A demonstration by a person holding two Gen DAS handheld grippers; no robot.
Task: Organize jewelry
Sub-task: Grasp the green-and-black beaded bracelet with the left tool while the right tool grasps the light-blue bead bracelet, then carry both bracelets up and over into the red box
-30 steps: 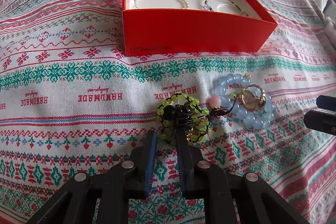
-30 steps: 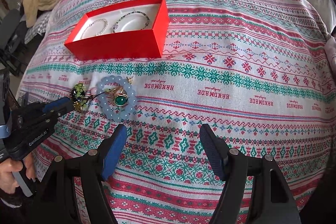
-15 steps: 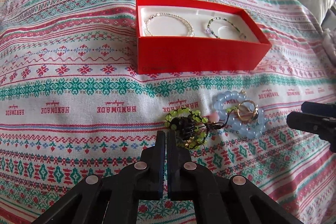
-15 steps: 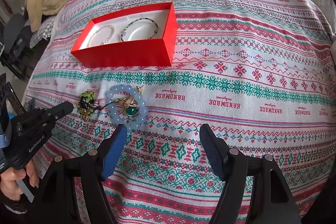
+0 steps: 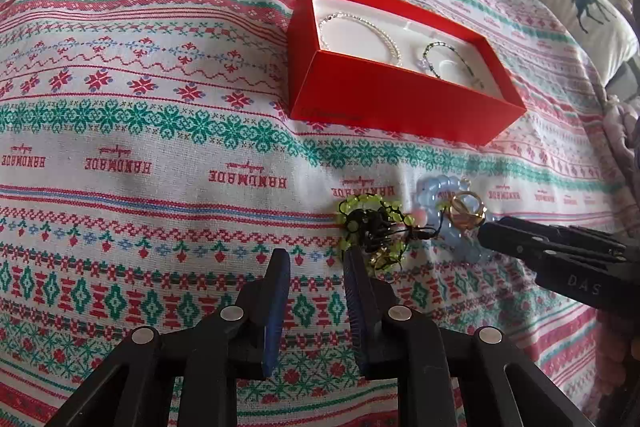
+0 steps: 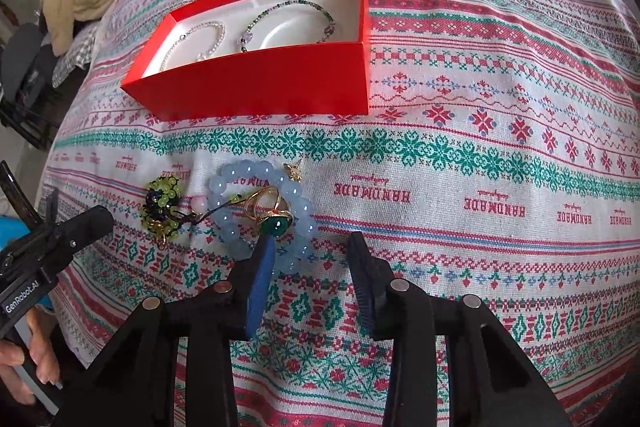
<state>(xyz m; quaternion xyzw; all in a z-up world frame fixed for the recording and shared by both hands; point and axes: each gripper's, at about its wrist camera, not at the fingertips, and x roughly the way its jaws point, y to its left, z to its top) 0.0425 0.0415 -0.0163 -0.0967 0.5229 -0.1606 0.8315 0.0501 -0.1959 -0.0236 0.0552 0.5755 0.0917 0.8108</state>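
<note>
Bright, soft daylight, faint shadows, sharp centre, strong fisheye bending at edges

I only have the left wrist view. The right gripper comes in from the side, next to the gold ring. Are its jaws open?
Observer: Yes, the right gripper is wide open and holds nothing.
Operator: Where is it relative to the ring?
Observer: One finger has its tip right at the ring, over the blue bead bracelet. The other is out over the bare bedspread.
Operator: Is there anything on that ring I can't see from here?
Observer: It has a green stone, on the side nearest the right gripper.
</note>
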